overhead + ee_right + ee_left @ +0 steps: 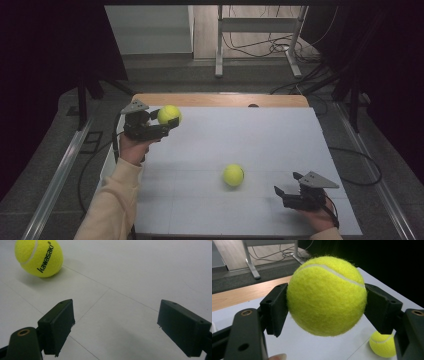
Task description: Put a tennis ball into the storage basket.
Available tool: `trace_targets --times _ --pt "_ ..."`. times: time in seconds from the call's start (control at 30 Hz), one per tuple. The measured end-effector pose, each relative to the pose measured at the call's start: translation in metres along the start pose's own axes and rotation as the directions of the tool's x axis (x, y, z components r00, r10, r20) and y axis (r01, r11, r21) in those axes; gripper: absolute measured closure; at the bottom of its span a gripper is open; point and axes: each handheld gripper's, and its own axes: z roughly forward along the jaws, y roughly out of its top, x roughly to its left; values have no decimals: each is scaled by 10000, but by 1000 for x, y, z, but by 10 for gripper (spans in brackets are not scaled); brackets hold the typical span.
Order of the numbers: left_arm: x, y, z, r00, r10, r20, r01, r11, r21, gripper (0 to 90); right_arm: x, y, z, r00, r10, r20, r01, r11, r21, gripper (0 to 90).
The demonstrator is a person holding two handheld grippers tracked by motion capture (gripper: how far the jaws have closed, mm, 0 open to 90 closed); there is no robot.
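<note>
My left gripper [169,119] is shut on a yellow tennis ball [169,114], held above the table's far left corner. In the left gripper view both black pads press the held tennis ball [327,296] from either side. A second yellow tennis ball [233,175] lies on the white table top, near the middle front; it lies low at the right edge as the second ball [383,344] in the left gripper view. My right gripper [278,193] rests low at the front right, open, with nothing between its pads. It points toward the printed second ball [38,258], which lies ahead and to its left.
The white table [260,140] has a wooden strip [220,100] along its far edge. Beyond it stand a metal frame [260,40] and loose cables on the floor. Rails run along both sides of the table. A sleeve [112,205] comes in at the lower left.
</note>
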Motion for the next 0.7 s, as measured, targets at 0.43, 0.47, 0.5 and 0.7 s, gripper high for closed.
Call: trace_targets --times 0.43,0.47,0.5,0.7 --pt "12 2 -7 9989 -170 -426 169 9999 -37 268 0 0 0 10000 22 2 -22 10000 12 145" --pt "14 2 -7 9987 -188 -473 187 9998 -29 268 0 0 0 10000 22 2 -22 10000 12 145" --pt "15 3 -7 9986 -196 -487 196 9998 -20 268 0 0 0 10000 17 4 -17 10000 -2 145" --pt "18 4 -8 9976 -239 -653 239 9997 -11 268 -1 0 0 10000 26 2 -26 10000 -31 144"
